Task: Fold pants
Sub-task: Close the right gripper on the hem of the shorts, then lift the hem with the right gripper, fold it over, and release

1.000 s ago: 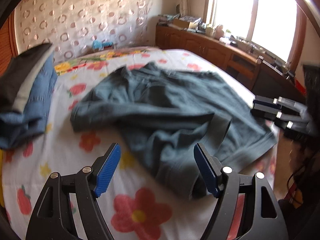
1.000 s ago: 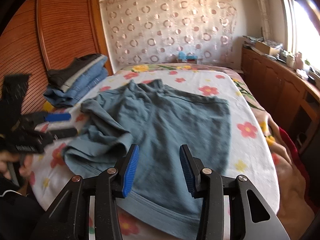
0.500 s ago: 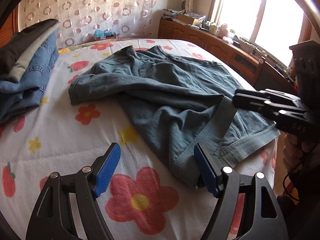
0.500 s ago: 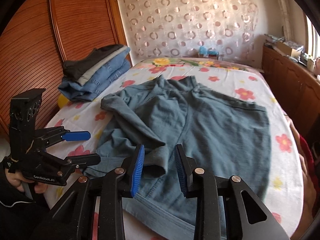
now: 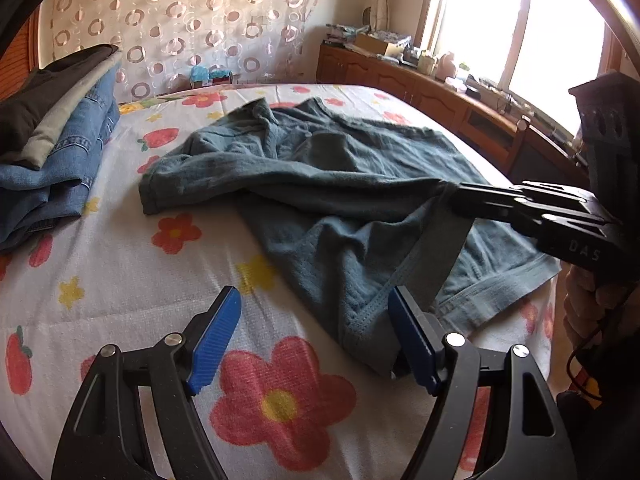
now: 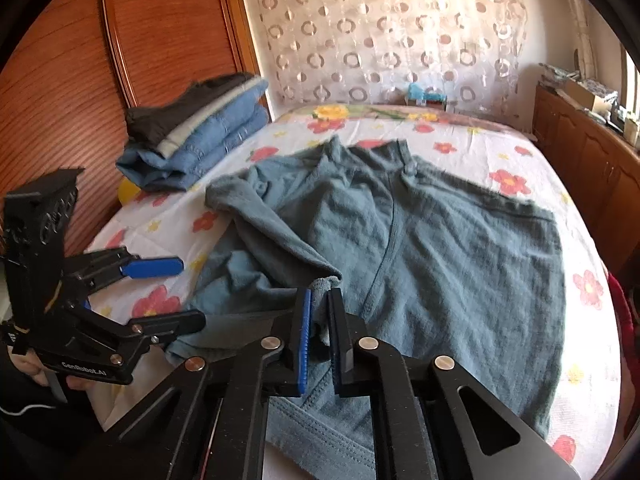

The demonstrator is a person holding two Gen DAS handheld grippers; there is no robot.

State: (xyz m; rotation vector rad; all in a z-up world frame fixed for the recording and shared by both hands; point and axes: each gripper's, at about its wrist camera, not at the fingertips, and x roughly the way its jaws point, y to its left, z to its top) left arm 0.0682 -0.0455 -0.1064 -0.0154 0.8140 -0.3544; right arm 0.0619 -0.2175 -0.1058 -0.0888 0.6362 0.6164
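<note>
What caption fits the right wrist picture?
Right gripper pinches a fold of the blue-green pants on the flowery bed.

A flower-print bed carries rumpled teal pants at centre; a stack of folded clothes lies at ten o'clock.

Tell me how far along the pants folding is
Barely begun. Done: a folded stack sits at the bed's far side. In hand: the right gripper has just closed on a bunched fold of the teal pants; the left gripper is open over the sheet, holding nothing. Left: the pants are rumpled, one leg flopped across, so flattening and every fold remain.
</note>
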